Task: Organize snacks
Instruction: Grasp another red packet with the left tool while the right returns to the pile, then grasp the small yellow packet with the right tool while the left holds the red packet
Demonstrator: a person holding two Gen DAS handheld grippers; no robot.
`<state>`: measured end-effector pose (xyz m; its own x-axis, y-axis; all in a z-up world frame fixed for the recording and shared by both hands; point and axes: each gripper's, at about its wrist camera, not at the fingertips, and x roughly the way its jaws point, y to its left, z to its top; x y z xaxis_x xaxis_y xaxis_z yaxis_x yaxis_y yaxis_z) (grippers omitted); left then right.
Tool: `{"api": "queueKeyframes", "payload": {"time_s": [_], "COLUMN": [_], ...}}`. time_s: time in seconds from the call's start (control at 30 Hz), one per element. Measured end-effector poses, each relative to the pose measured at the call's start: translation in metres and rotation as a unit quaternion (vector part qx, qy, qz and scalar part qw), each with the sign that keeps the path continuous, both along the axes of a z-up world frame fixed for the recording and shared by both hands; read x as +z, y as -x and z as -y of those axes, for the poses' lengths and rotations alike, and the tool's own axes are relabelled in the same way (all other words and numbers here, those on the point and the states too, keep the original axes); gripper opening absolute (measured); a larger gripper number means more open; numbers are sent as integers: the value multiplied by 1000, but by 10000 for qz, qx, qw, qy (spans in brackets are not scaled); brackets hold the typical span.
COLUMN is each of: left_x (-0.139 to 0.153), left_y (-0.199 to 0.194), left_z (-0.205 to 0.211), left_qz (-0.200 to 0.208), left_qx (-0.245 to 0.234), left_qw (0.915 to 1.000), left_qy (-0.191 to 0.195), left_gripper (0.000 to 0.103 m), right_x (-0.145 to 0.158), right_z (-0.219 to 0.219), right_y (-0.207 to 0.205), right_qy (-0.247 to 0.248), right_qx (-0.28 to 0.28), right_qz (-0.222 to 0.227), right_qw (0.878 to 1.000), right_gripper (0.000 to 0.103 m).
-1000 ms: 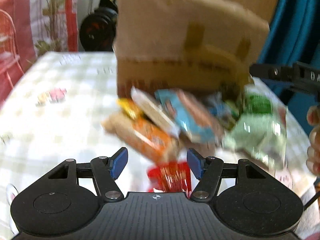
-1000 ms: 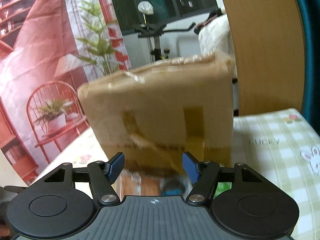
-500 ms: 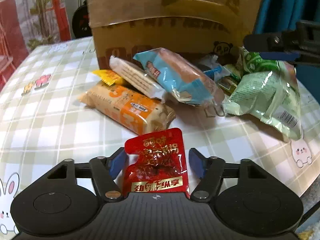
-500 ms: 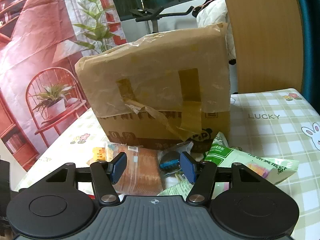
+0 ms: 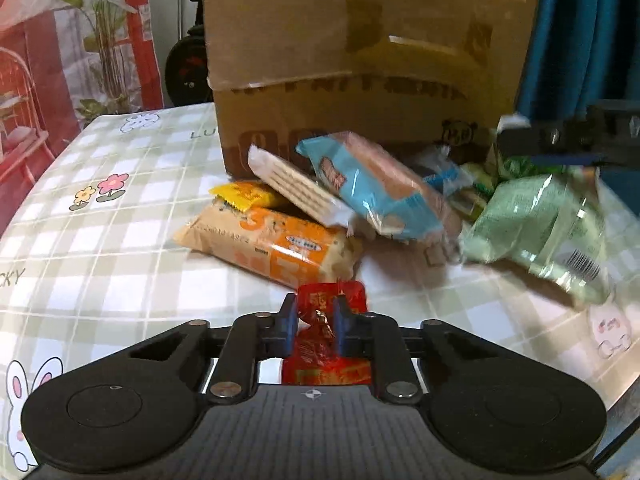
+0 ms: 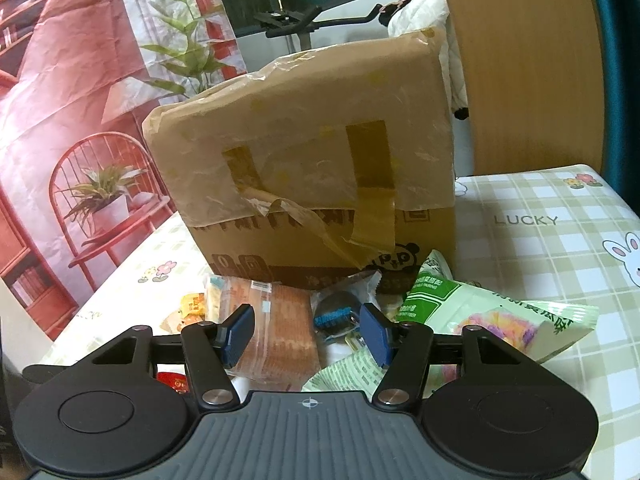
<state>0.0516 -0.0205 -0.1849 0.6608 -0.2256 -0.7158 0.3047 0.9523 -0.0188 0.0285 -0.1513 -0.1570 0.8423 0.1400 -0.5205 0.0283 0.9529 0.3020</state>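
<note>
Left tongs [image 5: 316,322] just closed, pinching red snack packet [image 5: 326,342] across its width, low over table [image 5: 80,240]; packet's long axis runs straight ahead toward cardboard box [image 5: 360,60]. Right tongs [image 6: 306,334] half spread, empty. You lift with left.

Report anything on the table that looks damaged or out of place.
The cardboard box looks battered: brown tape peels loose and hangs off its front. Snack packets lie heaped against its base, overlapping one another rather than sorted.
</note>
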Motion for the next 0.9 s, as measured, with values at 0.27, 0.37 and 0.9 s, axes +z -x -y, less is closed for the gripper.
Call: {"api": "queueKeyframes", "payload": {"time_s": [0.27, 0.37, 0.9], "left_x": [15, 25, 70], "left_y": [1, 0, -37], "left_z": [-15, -24, -86], "left_qz": [155, 287, 969], "left_qx": [168, 292, 1060], "left_qw": [9991, 9980, 9880], "left_qy": [367, 488, 563], "left_gripper": [10, 10, 10], "right_x": [0, -1, 8], "right_z": [-5, -7, -77], "right_y": [-4, -7, -84], "right_qy": [22, 19, 170], "right_qx": [77, 126, 1402], "right_qz": [-4, -39, -195], "right_qw": [10000, 9999, 9898], "right_gripper": [54, 54, 9]}}
